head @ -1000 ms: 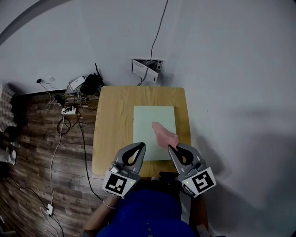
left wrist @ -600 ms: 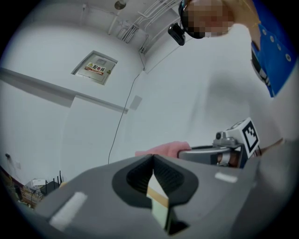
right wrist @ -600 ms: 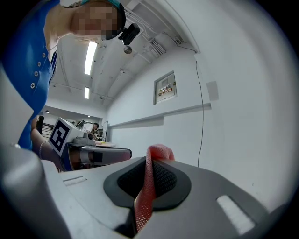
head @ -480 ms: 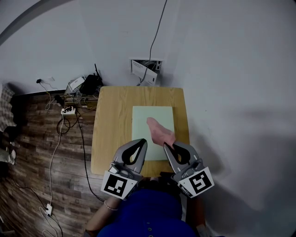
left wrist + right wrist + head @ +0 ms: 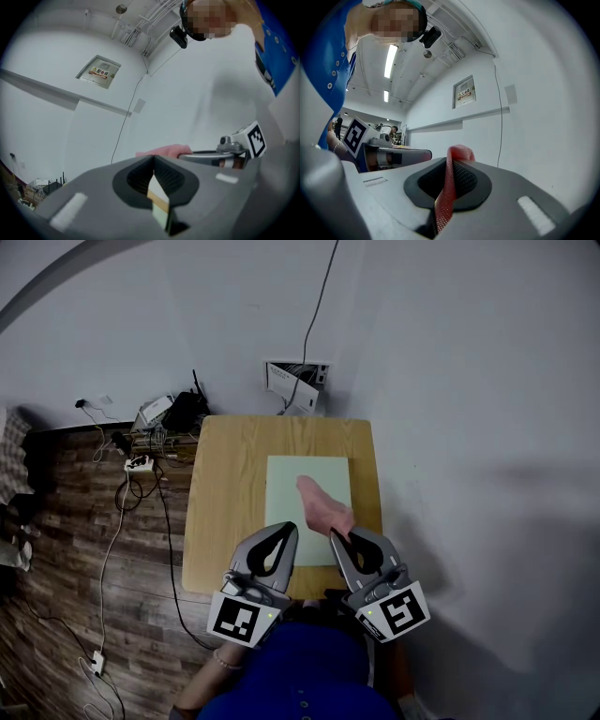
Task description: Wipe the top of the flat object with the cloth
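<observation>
right gripper (image 5: 336, 536) is clamped on the pink cloth (image 5: 323, 505). its own view shows the fabric pinched between the closed jaws, with a fold poking out past the tips. the cloth lies spread on the pale green flat board (image 5: 292, 486), on its right half, roughly midway between the near and far edges.

over the last second it has slid left and a touch farther across the board, away from the right edge. most of that travel came early, and in the last half second it has barely crept. that reads to me as the end of a wiping stroke, or the pause before a turn.

left gripper (image 5: 291, 527) isn't joining in: jaws shut tight on nothing, hanging over the near left part of the board, just beside the right one.

the board hasn't shifted on the wooden table (image 5: 220, 512).

for the task, the cloth is working the right middle. the left strip and the far end have no cloth on them yet, so i'd judge the wipe only partly done, with more passes needed leftward and farther out.
</observation>
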Available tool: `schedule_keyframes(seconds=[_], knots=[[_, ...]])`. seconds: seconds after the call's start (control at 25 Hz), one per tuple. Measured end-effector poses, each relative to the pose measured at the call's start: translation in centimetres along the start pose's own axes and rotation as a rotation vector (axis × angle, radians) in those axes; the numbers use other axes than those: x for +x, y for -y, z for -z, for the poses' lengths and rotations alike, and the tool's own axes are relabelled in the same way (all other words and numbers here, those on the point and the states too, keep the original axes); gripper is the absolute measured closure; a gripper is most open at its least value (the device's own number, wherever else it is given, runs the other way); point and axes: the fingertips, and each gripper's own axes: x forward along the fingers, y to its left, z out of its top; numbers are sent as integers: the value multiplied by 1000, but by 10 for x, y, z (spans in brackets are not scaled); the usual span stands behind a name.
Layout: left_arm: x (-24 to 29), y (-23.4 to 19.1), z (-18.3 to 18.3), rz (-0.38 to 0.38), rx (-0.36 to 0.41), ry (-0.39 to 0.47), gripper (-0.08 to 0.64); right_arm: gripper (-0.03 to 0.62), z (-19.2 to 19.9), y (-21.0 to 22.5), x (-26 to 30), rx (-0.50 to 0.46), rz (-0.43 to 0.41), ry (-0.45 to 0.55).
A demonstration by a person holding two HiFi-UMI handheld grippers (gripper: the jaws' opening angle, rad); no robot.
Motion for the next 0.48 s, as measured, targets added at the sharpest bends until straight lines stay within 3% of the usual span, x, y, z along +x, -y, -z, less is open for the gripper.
schedule_keyframes(seconds=[0.2, 0.48], knots=[[8, 2, -10, 1, 20, 39, 557, 578, 3, 11, -1, 2, 25, 1], [5, 3, 1, -9, 3, 0, 557, 578, 3, 12, -2, -5, 46, -4]])
